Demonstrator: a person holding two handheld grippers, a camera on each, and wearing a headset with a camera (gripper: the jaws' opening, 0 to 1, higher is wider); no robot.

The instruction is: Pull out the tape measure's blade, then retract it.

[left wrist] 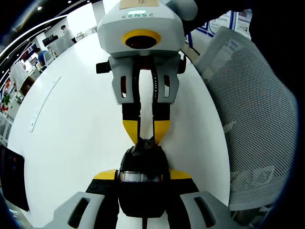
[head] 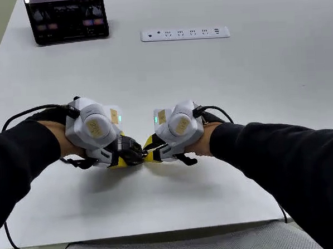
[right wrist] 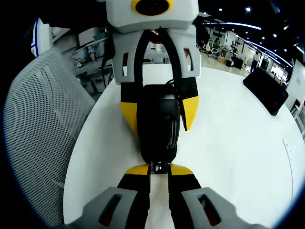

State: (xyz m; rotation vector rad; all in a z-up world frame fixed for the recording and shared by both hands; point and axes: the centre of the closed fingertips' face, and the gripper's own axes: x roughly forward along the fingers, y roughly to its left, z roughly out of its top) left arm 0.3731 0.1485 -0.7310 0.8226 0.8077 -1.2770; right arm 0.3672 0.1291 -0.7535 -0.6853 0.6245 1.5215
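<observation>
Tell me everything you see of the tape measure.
The tape measure has a black, rounded, plastic-looking case with a pale band across it. The left gripper clamps its sides, over the white table. The right gripper pinches the small metal blade tip at the case's mouth; hardly any blade is out.

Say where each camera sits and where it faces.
Head view: headset, looking down at the table; both sleeves, left gripper and right gripper show.
Left gripper view: along its jaws, shut on the tape measure, facing the right gripper.
Right gripper view: along its jaws, shut on the blade tip, facing the left gripper.
Shared: the tape measure.
</observation>
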